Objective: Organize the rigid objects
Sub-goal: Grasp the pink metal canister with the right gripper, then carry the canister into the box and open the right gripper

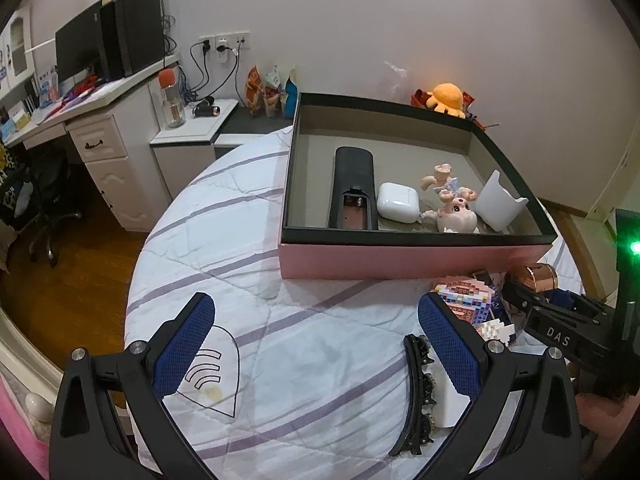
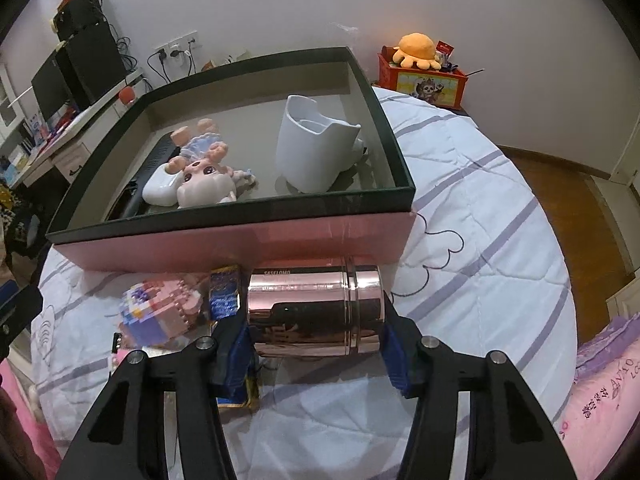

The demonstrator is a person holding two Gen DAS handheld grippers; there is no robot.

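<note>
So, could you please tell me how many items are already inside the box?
4: remote at left, white case beside it, doll next, white holder at right. Smaller items could be hidden.

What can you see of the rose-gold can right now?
The can is a shiny rose-gold metal cylinder with a ridged lid band near its right end and dark lettering on top. It lies on its side, lengthwise between the right gripper's blue pads, which press on both ends. It sits just in front of the pink box, above the quilt, beside a blue packet. Whether it is lifted is unclear.
</note>
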